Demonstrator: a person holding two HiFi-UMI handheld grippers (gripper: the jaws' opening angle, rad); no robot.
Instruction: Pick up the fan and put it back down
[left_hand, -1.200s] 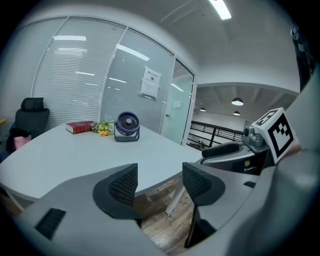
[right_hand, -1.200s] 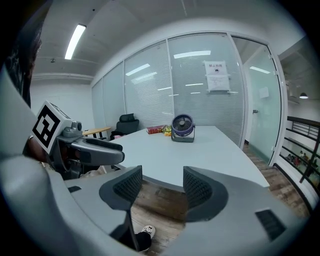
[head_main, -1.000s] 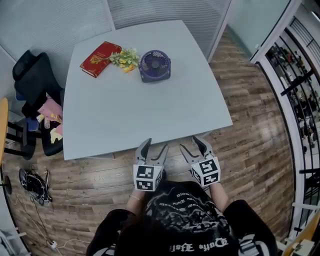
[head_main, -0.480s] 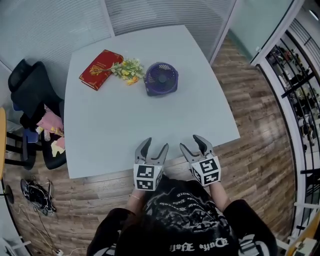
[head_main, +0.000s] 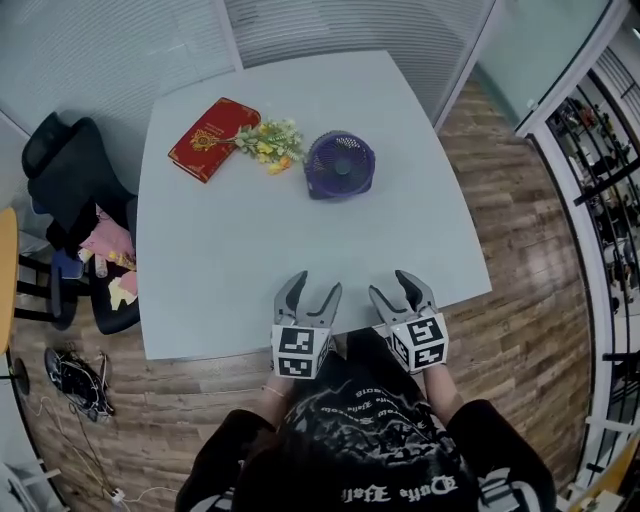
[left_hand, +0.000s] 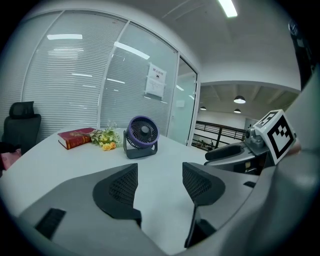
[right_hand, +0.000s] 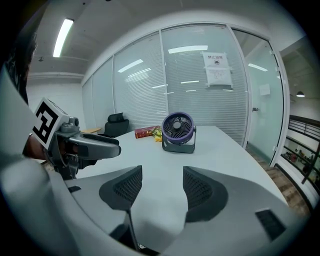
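Note:
A small purple fan (head_main: 339, 165) stands upright on the pale grey table (head_main: 240, 250), toward its far side. It also shows in the left gripper view as the fan (left_hand: 141, 136) and in the right gripper view as the fan (right_hand: 178, 131). My left gripper (head_main: 308, 291) hangs open over the table's near edge with nothing between its jaws. My right gripper (head_main: 398, 286) is open beside it, also holding nothing. Both are well short of the fan.
A red book (head_main: 213, 138) and a bunch of yellow flowers (head_main: 270, 145) lie left of the fan. A black chair (head_main: 70, 190) with clothes stands at the table's left. Glass walls with blinds close the far side; a railing (head_main: 600, 180) runs on the right.
The view has moved forward toward the table: both grippers now reach over its near edge. The fan has not moved on the table and both grippers stay open.

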